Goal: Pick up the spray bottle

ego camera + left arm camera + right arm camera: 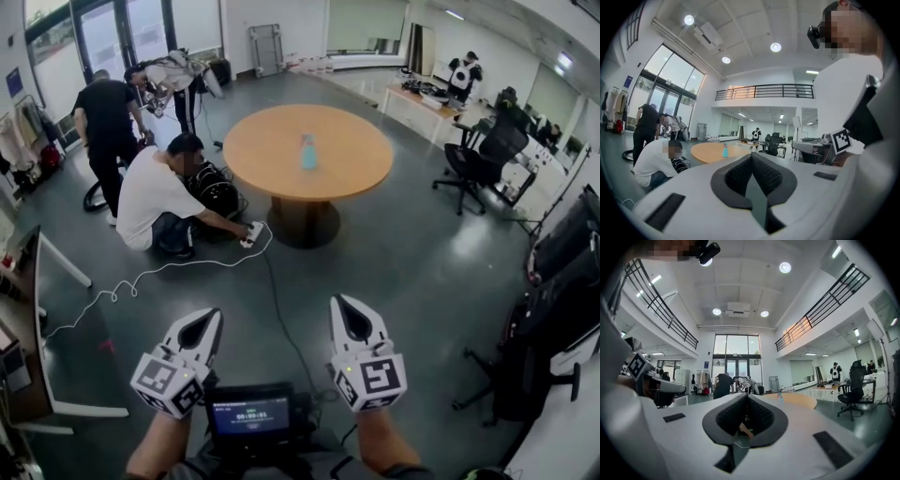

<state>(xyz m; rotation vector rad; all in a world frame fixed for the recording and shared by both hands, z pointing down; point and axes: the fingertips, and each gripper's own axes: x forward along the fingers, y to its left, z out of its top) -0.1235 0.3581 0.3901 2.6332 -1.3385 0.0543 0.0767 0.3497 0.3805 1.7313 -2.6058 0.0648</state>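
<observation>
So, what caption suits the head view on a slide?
Shut and empty, the left gripper and right gripper face a blue spray bottle standing on a round table.

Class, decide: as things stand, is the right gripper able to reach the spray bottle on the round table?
Probably not yet. The spray bottle stands on the round table, well beyond the right gripper, whose jaws are shut. The floor between looks free.

Bright, even light from round ceiling lamps (776, 47) and tall windows (734, 355) beyond the table (361, 150); soft shadow beneath it, edges strongly curved.
</observation>
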